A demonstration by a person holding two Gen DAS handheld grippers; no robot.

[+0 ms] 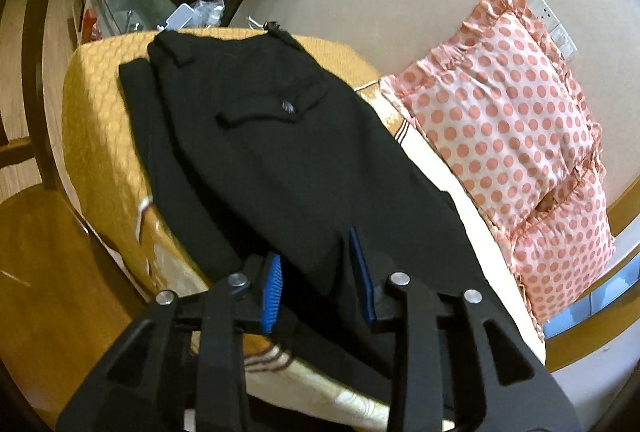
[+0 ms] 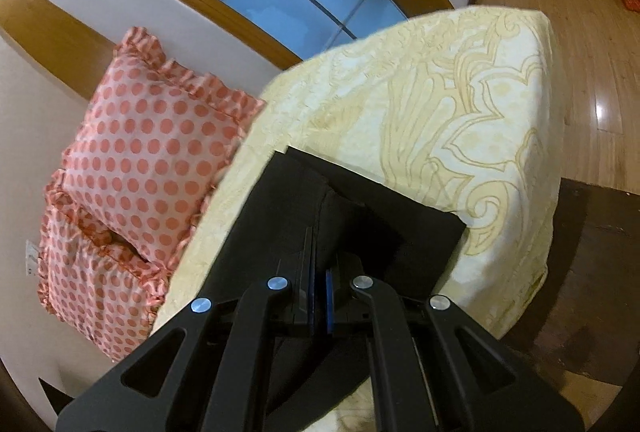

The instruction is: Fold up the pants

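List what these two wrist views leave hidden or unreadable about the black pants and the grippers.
- Left wrist view: the near end of the pants is covered by the left gripper; whether its pads touch the cloth is unclear.
- Right wrist view: the cloth at the right gripper is hidden by its black frame; the waist end is out of frame.
- Left wrist view: the clutter beyond the bed is too small and blurred to identify.

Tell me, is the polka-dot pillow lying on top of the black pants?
No, the polka-dot pillow sits beside the black pants on the bed, apart from them.
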